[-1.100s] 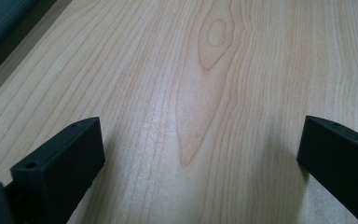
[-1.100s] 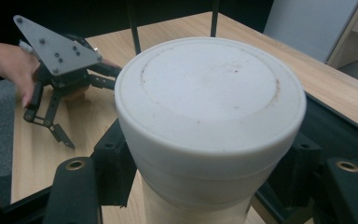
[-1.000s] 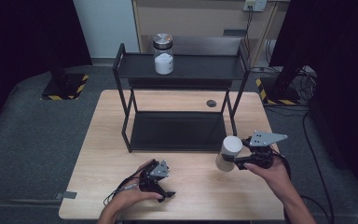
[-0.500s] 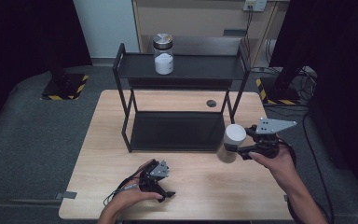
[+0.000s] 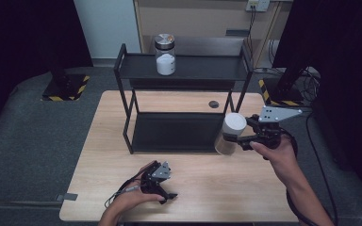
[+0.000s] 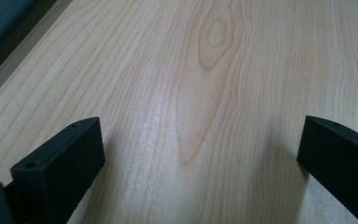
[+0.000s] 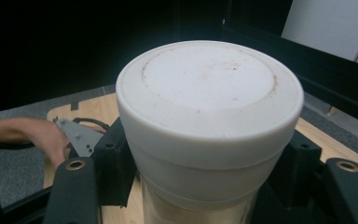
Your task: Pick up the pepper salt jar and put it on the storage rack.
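Note:
A clear jar with a white lid [image 5: 231,132] hangs in the air just right of the black shelf rack [image 5: 184,70], and my right gripper [image 5: 238,137] is shut on it just below the lid. The right gripper view looks down on that white lid [image 7: 209,107], with a black jaw pressed on each side. A second jar with a silver lid and white contents [image 5: 165,54] stands on the rack's top shelf. My left gripper [image 5: 162,188] rests on the table [image 5: 207,188] near its front edge, open, with bare wood [image 6: 200,116] between its jaws.
The rack's lower shelf [image 5: 176,132] is a dark tray at table level. A small dark round disc [image 5: 213,104] lies on the table behind the rack. Grey floor and a cable [image 5: 311,141] lie right of the table.
My right gripper has lifted the white-lidded jar off the table and carried it up and slightly toward the rack. The left gripper has stayed in place.

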### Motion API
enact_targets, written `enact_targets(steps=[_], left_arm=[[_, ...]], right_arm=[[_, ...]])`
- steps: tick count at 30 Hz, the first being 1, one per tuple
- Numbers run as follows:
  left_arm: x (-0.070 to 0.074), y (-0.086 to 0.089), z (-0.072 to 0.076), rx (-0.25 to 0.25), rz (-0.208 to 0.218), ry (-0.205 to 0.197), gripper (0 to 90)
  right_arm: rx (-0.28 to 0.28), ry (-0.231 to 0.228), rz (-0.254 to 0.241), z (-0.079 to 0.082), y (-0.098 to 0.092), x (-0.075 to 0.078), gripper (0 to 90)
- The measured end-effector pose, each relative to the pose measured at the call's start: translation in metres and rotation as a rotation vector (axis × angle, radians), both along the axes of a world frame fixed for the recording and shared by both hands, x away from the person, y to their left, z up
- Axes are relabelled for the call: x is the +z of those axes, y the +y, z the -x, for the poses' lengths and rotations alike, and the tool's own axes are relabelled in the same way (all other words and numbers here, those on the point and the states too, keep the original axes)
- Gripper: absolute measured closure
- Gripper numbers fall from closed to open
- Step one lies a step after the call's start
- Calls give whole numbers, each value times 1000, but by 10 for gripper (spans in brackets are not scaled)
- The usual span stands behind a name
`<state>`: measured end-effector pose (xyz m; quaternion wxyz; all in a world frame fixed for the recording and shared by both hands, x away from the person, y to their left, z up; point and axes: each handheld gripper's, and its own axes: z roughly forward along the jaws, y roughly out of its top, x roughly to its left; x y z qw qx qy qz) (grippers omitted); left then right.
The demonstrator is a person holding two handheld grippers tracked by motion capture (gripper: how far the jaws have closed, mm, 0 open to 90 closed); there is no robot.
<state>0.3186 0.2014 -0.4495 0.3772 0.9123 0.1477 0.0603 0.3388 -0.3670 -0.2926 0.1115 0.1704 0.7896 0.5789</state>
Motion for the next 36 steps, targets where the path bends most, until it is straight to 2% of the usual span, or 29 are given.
enact_targets(steps=[24,36], left_arm=[[0,0,0,0,1,0,0],[0,0,0,1,3,1,0]], right_arm=[[6,-51,-89,-16,15,43,361],[17,-74,-105,-25,19,62,361]])
